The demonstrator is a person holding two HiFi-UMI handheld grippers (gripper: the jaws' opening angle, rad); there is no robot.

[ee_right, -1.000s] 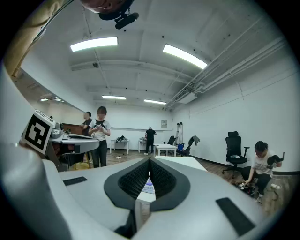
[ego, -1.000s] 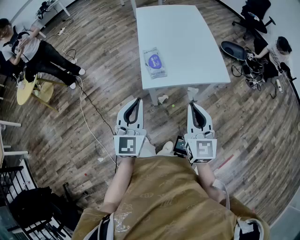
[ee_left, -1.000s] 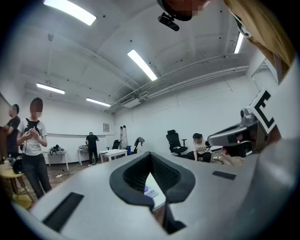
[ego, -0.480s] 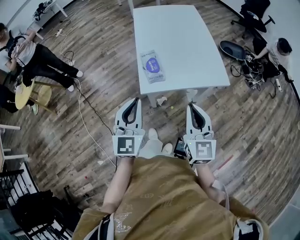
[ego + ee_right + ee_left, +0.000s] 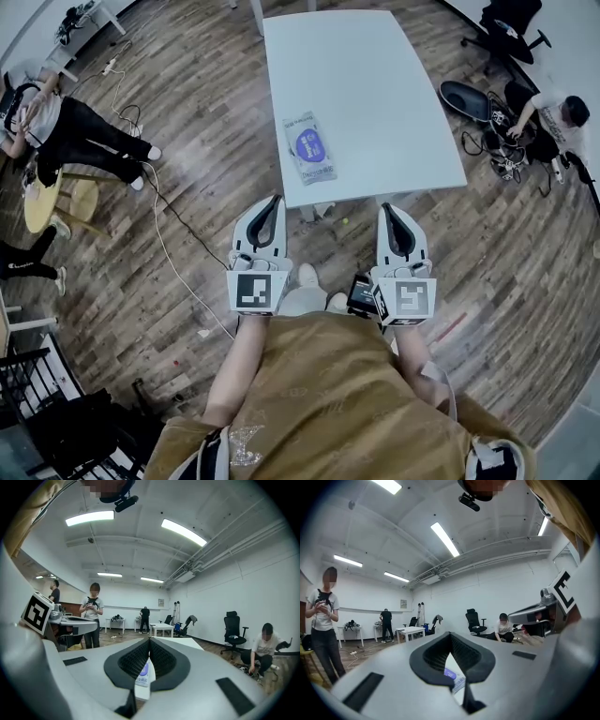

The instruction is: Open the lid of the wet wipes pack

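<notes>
The wet wipes pack [image 5: 308, 148], clear with a purple oval label, lies flat near the front left edge of the white table [image 5: 375, 84]. Both grippers are held close to the person's body, short of the table and apart from the pack. The left gripper [image 5: 277, 199] is shut with nothing in it, its tips touching. The right gripper [image 5: 386, 207] is shut and empty too. In the left gripper view the pack [image 5: 451, 673] shows through the loop of the shut gripper [image 5: 450, 633]. The right gripper view shows the pack [image 5: 144, 672] below its own gripper [image 5: 150, 640].
A white cable [image 5: 173, 253] runs over the wooden floor at left. A person sits by a yellow stool [image 5: 58, 200] at far left. Another person [image 5: 553, 117] crouches at right beside bags and an office chair [image 5: 511, 23]. Crumpled paper [image 5: 323, 209] lies by the table leg.
The table and the pack have come nearer and lower in the head view as the person walks toward them. Both grippers keep the same shut pose in front of the body.
</notes>
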